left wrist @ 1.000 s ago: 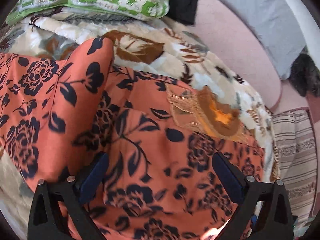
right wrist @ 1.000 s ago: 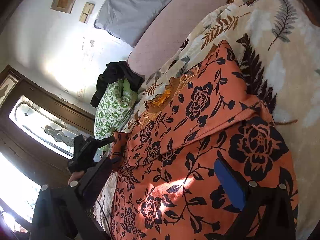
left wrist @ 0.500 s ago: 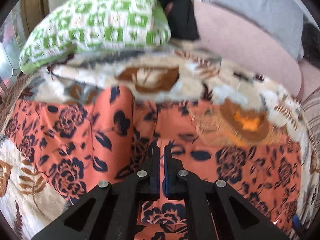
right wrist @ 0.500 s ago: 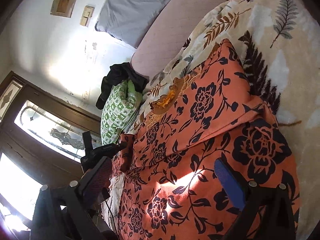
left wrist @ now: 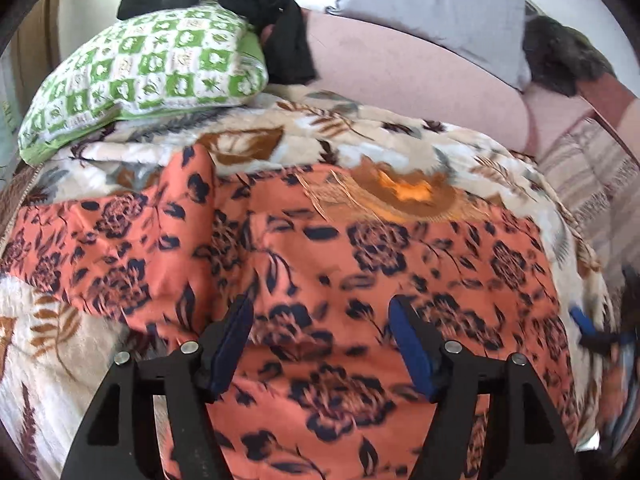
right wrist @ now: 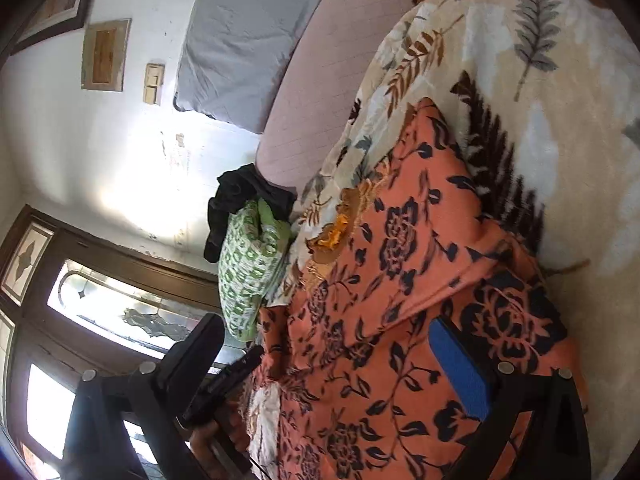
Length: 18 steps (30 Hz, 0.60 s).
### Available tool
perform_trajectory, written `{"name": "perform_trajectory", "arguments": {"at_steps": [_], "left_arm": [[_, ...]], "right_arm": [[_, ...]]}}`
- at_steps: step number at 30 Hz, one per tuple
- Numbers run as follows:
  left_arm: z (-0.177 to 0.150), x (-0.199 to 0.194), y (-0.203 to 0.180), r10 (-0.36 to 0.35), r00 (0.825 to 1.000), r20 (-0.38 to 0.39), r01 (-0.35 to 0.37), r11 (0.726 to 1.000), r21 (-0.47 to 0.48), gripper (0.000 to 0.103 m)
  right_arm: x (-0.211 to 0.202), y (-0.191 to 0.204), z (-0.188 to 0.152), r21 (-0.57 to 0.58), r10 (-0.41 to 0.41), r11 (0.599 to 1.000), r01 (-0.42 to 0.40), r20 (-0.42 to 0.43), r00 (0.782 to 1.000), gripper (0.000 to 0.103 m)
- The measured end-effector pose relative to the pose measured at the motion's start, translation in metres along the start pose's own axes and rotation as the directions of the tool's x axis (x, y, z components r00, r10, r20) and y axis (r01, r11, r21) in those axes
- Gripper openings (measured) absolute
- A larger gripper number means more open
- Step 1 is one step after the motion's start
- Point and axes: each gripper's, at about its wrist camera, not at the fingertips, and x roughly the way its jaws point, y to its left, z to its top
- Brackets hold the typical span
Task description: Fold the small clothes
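An orange garment with black flowers (left wrist: 340, 264) lies spread on a leaf-print blanket (left wrist: 340, 136), with gold embroidery at its far edge (left wrist: 404, 196). Its left part is folded over and raised. My left gripper (left wrist: 320, 320) is open just above the garment's near middle, holding nothing. In the right wrist view the same garment (right wrist: 400, 280) lies on the blanket (right wrist: 540, 80). My right gripper (right wrist: 324, 344) is open over the garment's near right part. The left gripper's black body (right wrist: 224, 384) shows at the garment's far side.
A green checked pillow (left wrist: 152, 68) with a black cloth (left wrist: 256, 4) on it lies at the back left. A pink cushion (left wrist: 420, 60) and a grey pillow (left wrist: 432, 4) stand behind the blanket. A striped cushion (left wrist: 592, 176) is at the right. A window (right wrist: 100, 312) is beyond.
My left gripper was open, shut half a second ago, and is open again now, drawn back and raised over the garment. The right gripper has barely moved.
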Motion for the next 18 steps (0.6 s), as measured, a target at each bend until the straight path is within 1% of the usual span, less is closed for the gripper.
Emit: {"name": "perform_trajectory", "arguments": {"at_steps": [2, 3, 4, 5, 6, 7, 8, 9, 10, 11, 12, 13, 15, 16, 17, 18], "left_arm": [[-0.012, 0.003, -0.002, -0.009, 1.000, -0.021, 0.009, 1.000, 0.004, 0.071], [-0.017, 0.005, -0.002, -0.005, 0.999, -0.033, 0.004, 1.000, -0.008, 0.071], [-0.022, 0.008, 0.001, -0.013, 0.999, -0.046, 0.012, 0.999, -0.033, 0.071], [-0.026, 0.007, 0.008, -0.036, 0.998, -0.052, 0.033, 0.997, -0.063, 0.071], [-0.030, 0.005, 0.014, -0.053, 0.998, -0.041, 0.049, 0.996, -0.078, 0.071], [-0.032, 0.003, 0.018, -0.054, 0.998, -0.030, 0.051, 0.996, -0.079, 0.071], [-0.032, 0.004, 0.023, -0.047, 0.999, -0.027, 0.045, 0.996, -0.076, 0.071], [-0.031, 0.007, 0.027, -0.050, 0.998, -0.031, 0.047, 0.996, -0.080, 0.071], [-0.034, 0.004, 0.030, -0.065, 0.997, -0.031, 0.062, 0.994, -0.091, 0.071], [-0.036, 0.000, 0.032, -0.082, 0.996, -0.028, 0.078, 0.992, -0.104, 0.071], [-0.037, -0.002, 0.035, -0.093, 0.995, -0.024, 0.089, 0.989, -0.115, 0.071], [-0.039, -0.004, 0.040, -0.100, 0.995, -0.018, 0.097, 0.987, -0.127, 0.071], [-0.043, -0.011, 0.049, -0.113, 0.994, -0.006, 0.111, 0.983, -0.148, 0.071], [-0.046, -0.013, 0.053, -0.116, 0.993, -0.003, 0.114, 0.981, -0.158, 0.071], [-0.050, -0.018, 0.060, -0.118, 0.993, 0.001, 0.116, 0.978, -0.172, 0.071], [-0.053, -0.023, 0.068, -0.116, 0.993, 0.005, 0.115, 0.975, -0.188, 0.071]], "right_arm": [[0.020, -0.002, 0.020, 0.014, 0.023, 1.000, -0.023, -0.024, 0.999, 0.103], [0.032, -0.014, 0.030, 0.030, -0.016, 0.999, 0.017, -0.046, 0.999, 0.103], [0.038, -0.030, 0.035, 0.060, -0.119, 0.991, 0.123, -0.059, 0.991, 0.103], [0.037, -0.052, 0.038, 0.133, -0.193, 0.971, 0.200, -0.060, 0.979, 0.101], [0.028, -0.061, 0.041, 0.190, -0.156, 0.969, 0.157, -0.021, 0.988, 0.093], [0.018, -0.055, 0.043, 0.193, -0.156, 0.970, 0.150, 0.015, 0.988, 0.093], [0.011, -0.041, 0.047, 0.145, -0.202, 0.970, 0.194, 0.045, 0.978, 0.094], [0.007, -0.025, 0.051, 0.079, -0.214, 0.975, 0.208, 0.066, 0.975, 0.099], [0.008, -0.013, 0.056, 0.028, -0.192, 0.981, 0.190, 0.064, 0.979, 0.100], [0.013, -0.003, 0.063, -0.013, -0.193, 0.981, 0.194, 0.050, 0.980, 0.100], [0.020, 0.001, 0.070, -0.044, -0.232, 0.971, 0.234, 0.045, 0.972, 0.100], [0.027, 0.001, 0.079, -0.069, -0.281, 0.957, 0.283, 0.047, 0.959, 0.100], [0.044, -0.011, 0.099, -0.089, -0.394, 0.913, 0.398, 0.066, 0.917, 0.100], [0.053, -0.019, 0.107, -0.092, -0.427, 0.898, 0.431, 0.063, 0.902, 0.100], [0.063, -0.028, 0.114, -0.095, -0.439, 0.893, 0.441, 0.039, 0.898, 0.100], [0.074, -0.034, 0.117, -0.110, -0.440, 0.892, 0.439, 0.010, 0.898, 0.094]]}}
